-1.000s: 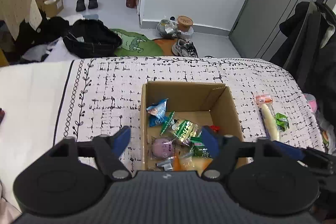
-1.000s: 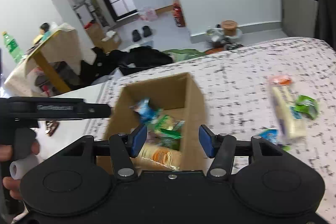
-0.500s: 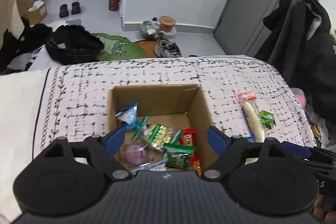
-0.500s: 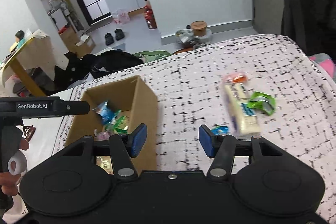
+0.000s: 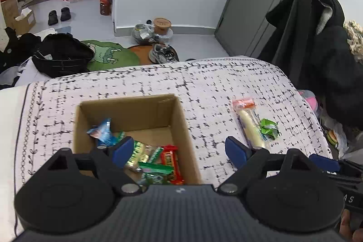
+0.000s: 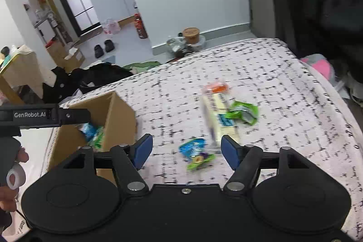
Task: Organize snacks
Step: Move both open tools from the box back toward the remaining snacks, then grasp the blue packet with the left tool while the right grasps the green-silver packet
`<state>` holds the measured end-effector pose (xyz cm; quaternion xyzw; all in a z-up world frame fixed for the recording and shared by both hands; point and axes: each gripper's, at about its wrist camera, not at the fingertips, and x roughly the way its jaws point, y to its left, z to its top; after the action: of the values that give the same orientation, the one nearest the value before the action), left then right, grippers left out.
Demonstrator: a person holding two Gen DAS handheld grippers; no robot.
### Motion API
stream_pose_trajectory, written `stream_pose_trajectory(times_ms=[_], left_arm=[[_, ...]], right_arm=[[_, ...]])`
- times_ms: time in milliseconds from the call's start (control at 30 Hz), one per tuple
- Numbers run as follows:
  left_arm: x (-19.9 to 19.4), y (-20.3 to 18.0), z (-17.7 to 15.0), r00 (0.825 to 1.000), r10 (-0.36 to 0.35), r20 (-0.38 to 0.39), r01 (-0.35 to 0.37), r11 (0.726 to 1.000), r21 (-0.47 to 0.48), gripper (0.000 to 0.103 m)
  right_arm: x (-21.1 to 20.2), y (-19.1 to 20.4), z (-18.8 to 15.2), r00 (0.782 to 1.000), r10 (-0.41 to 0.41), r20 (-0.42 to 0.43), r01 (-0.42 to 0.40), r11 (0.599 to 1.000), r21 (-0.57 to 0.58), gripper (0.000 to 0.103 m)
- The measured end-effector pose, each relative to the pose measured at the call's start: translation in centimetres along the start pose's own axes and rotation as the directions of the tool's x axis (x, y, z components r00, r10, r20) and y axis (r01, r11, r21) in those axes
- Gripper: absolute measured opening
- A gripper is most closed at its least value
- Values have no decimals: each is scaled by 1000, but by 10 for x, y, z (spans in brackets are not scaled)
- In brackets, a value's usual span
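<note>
A bed carries everything, spread with a white cover printed in black dashes and leafy lines. On it stands an open cardboard box. Well apart to its right lies a long pale snack pack, a crumpled green wrapper touching its side. Near them lies a small blue-green packet.

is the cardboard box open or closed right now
Open. The cardboard box has no lid or flaps over its top, and snack packets show inside it.
</note>
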<state>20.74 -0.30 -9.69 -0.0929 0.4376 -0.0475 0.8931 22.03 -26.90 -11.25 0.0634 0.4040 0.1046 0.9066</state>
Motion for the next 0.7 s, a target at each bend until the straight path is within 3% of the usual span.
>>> stream_pose_trajectory(times_ms=[200,700], left_arm=[[13,-21,-4,999,-29,-21,29,999,15,87],[51,-63,-6,992,-77,-96,83,995,51,87]], right_arm=[[0,-17,-2,998,-63,0,63,998,9,80],[2,-58,-4,993,-117,-14,118,992,38,78]])
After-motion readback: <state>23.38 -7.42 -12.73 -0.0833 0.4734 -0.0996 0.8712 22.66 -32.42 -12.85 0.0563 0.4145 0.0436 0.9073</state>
